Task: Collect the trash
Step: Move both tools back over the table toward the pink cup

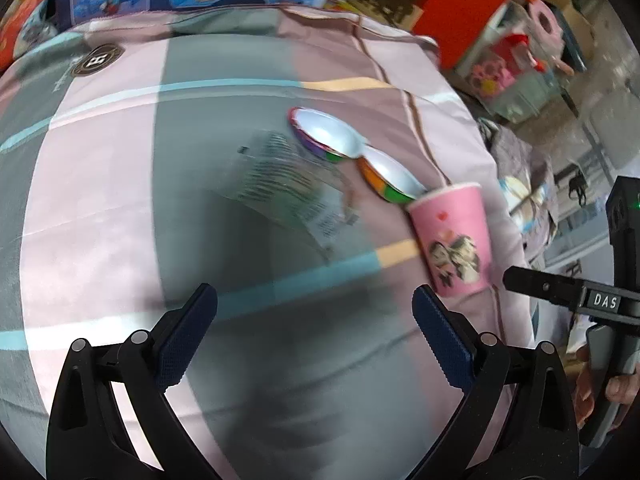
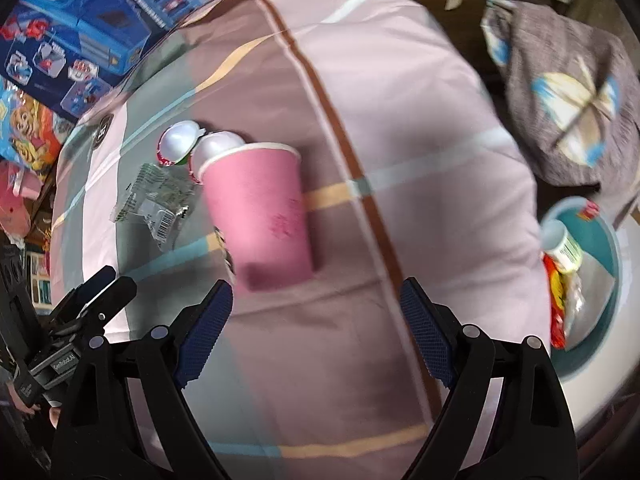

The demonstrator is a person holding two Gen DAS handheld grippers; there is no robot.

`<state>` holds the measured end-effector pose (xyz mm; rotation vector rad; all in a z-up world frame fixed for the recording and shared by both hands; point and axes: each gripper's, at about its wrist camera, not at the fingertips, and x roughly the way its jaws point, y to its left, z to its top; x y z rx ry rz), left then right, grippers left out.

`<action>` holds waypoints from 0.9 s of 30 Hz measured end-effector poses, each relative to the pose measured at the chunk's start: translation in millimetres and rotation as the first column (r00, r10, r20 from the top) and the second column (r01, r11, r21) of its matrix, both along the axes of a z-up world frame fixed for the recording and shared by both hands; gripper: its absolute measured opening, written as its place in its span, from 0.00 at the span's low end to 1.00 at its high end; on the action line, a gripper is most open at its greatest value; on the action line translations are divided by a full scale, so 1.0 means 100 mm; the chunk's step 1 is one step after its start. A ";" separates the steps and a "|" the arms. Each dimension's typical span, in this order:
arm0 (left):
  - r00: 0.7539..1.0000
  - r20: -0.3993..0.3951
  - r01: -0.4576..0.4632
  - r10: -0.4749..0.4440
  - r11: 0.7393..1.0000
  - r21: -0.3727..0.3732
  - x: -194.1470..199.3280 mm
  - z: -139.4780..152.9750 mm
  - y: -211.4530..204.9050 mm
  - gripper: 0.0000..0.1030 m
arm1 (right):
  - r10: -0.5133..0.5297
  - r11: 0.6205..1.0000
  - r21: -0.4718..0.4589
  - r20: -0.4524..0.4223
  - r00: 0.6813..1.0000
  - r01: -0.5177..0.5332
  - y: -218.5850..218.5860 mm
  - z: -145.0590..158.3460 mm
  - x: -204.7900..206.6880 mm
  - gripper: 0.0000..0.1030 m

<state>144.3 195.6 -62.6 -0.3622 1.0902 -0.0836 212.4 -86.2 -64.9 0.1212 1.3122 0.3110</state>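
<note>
A pink and grey striped bedsheet point(image 2: 420, 128) fills both views and bears all the loose trash. At 3 o'clock in the right wrist view, off the sheet's edge, sits a teal bin point(image 2: 596, 240); in it lie a small white bottle with a green label point(image 2: 560, 244) and a red and yellow snack wrapper point(image 2: 558, 300). Above the bin, at 2 o'clock, a grey patterned cushion point(image 2: 568, 80) rests.

The pink paper cup point(image 2: 256, 212) stands upright on the sheet just ahead of the right gripper point(image 2: 316, 312), whose blue-padded jaws are spread wide and hold nothing; the cup sits beyond the fingertips, nearer the left one. What the cup holds cannot be told. In the left wrist view the same cup point(image 1: 452, 236) lies at 3 o'clock.

Touching the cup's far rim is a pair of joined foil-lined pudding cups point(image 1: 348, 152), silver inside with coloured rims, lying open side up. Just beside them, toward 9 o'clock in the right wrist view, a crumpled clear plastic wrapper point(image 2: 156, 200) with printed text lies flat.

The left gripper point(image 1: 316, 312) hovers over bare sheet, its jaws also wide apart and holding nothing.
</note>
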 end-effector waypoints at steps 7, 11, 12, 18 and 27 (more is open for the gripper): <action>1.000 -0.012 -0.015 0.015 1.000 -0.011 0.05 -0.08 0.15 0.95 | 0.028 1.000 0.001 -0.021 0.999 -0.028 0.23 -0.10 0.18 0.79; 1.000 -0.018 -0.012 0.012 1.000 -0.012 0.08 -0.12 0.16 0.95 | 0.044 0.999 -0.002 -0.015 0.999 -0.044 0.31 -0.13 0.24 0.79; 1.000 -0.019 -0.010 0.010 1.000 -0.011 0.09 -0.12 0.15 0.95 | 0.046 0.999 -0.001 -0.011 0.999 -0.046 0.32 -0.14 0.25 0.79; 1.000 -0.017 -0.014 0.013 1.000 -0.009 0.11 -0.12 0.15 0.95 | 0.072 0.997 -0.027 0.037 0.997 -0.071 0.43 -0.13 0.30 0.79; 0.999 -0.025 -0.021 0.021 1.000 -0.001 0.19 -0.14 0.17 0.95 | 0.104 0.994 -0.024 0.087 0.991 -0.102 0.45 -0.05 0.26 0.54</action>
